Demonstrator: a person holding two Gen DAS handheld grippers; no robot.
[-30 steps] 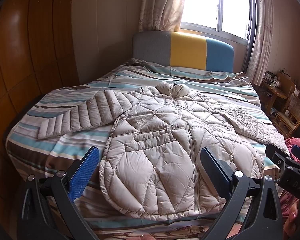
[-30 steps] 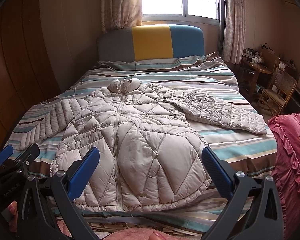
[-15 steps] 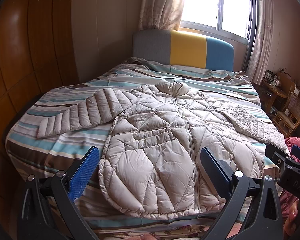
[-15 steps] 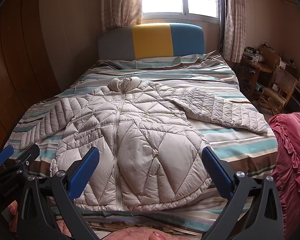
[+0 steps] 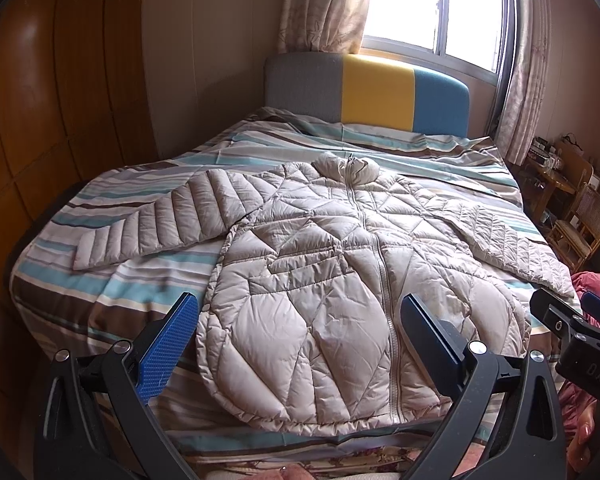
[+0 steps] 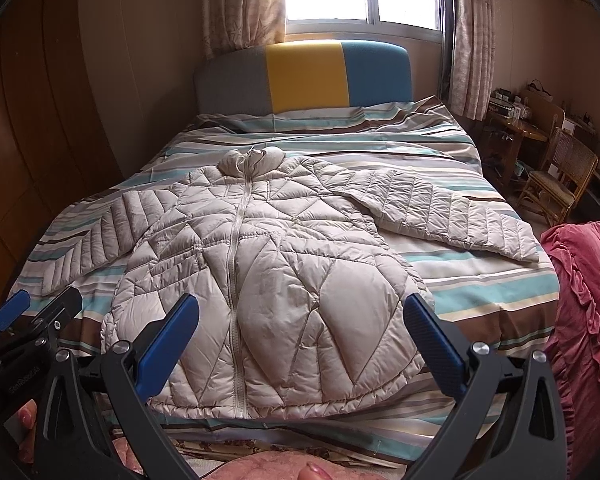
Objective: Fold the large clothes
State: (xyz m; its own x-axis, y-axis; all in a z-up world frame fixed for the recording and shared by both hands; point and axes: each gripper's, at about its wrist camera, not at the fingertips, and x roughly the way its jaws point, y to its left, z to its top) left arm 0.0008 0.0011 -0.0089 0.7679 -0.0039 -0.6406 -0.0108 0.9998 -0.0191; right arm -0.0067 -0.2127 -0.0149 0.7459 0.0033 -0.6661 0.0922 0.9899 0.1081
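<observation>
A beige quilted puffer jacket point(image 5: 340, 292) point(image 6: 268, 272) lies flat and zipped on the striped bed point(image 5: 112, 292) point(image 6: 480, 292), collar toward the headboard, both sleeves spread out to the sides. My left gripper point(image 5: 300, 320) hovers open above the jacket's hem, nothing between its blue pads. My right gripper point(image 6: 302, 320) is also open over the hem, holding nothing. Each gripper shows at the edge of the other's view: the right gripper point(image 5: 580, 332) and the left gripper point(image 6: 32, 316).
A grey, yellow and blue headboard point(image 6: 304, 76) stands under a curtained window. A wooden wardrobe point(image 5: 40, 120) runs along the left. A wooden chair point(image 6: 560, 184) and a cluttered desk point(image 6: 516, 120) stand to the right. Pink ruffled bedding point(image 6: 580, 312) lies at the bed's right.
Both grippers have drifted slightly forward toward the bed, and the jacket looks a little larger. The jacket itself has not moved and both grippers stay open.
</observation>
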